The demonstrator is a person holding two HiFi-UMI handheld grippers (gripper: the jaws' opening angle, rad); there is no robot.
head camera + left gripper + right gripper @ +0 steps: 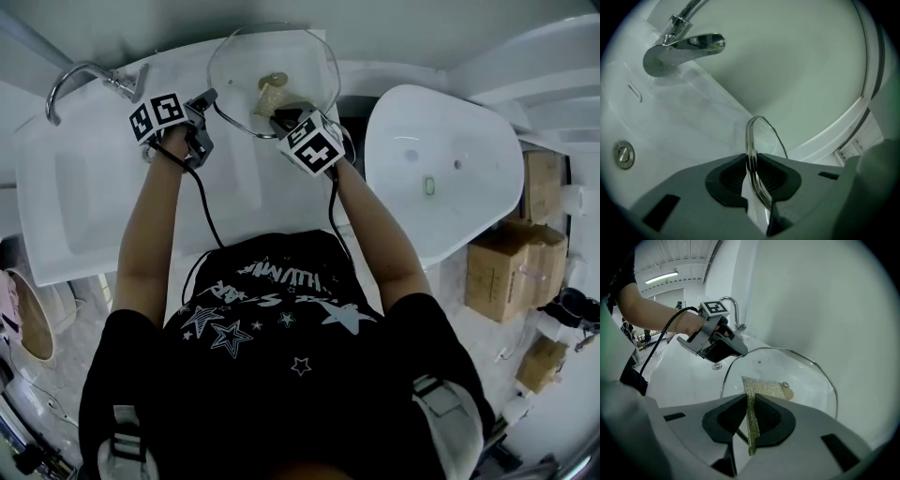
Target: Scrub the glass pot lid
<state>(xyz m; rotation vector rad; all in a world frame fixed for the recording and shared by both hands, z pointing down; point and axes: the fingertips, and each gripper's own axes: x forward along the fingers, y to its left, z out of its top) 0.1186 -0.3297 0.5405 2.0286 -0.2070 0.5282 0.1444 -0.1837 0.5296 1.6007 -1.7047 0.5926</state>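
Both jaw pairs are clamped: left gripper (757, 177) on the glass lid (801, 376), right gripper (750, 422) on a scrub pad (762, 389).

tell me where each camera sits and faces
Head view: on the person's head, steeply down at the sink; forearms and torso show.
Left gripper view: on the left gripper, along its jaws shut on the glass lid, toward the faucet.
Right gripper view: on the right gripper, facing the lid; jaws hold a scrub pad; left forearm shows.
All three share the lid.
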